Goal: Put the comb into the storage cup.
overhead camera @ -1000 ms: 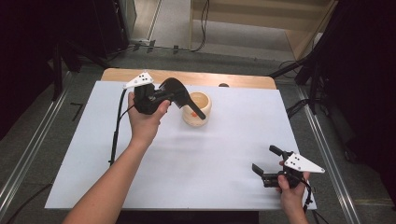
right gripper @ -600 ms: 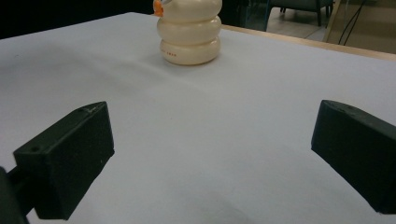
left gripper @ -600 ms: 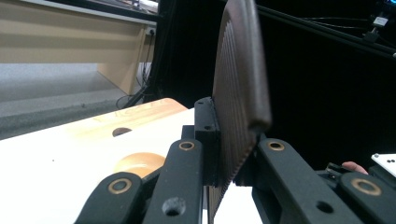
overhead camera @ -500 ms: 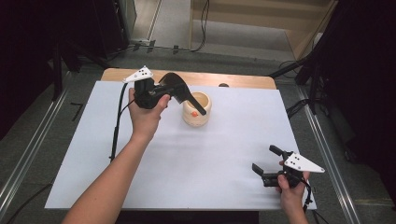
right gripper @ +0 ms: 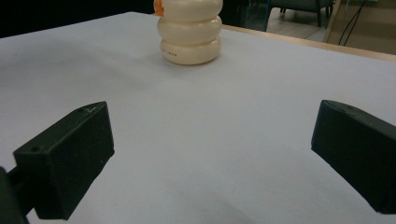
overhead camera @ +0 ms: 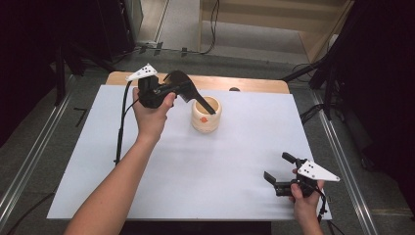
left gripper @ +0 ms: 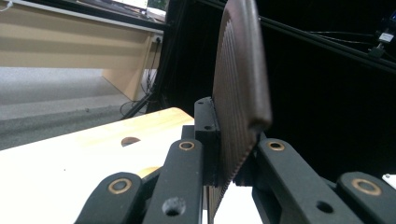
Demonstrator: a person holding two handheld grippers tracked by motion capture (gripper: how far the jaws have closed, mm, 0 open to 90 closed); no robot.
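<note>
Clamping a dark spatula [overhead camera: 182, 84] by its ribbed blade, the left gripper [overhead camera: 155, 92] holds its handle down into the cream cup [overhead camera: 206, 114] just beside it. Right gripper [overhead camera: 286, 172] rests well apart, jaws spread wide, empty.

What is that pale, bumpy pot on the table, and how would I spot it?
Look at the white sheet covering the table, toward its far edge. Left of its middle stands a cream, ribbed holder shaped like stacked rings, with an orange mark near its rim. It is the one upright thing there, and a dark flat tool dips into it.
</note>
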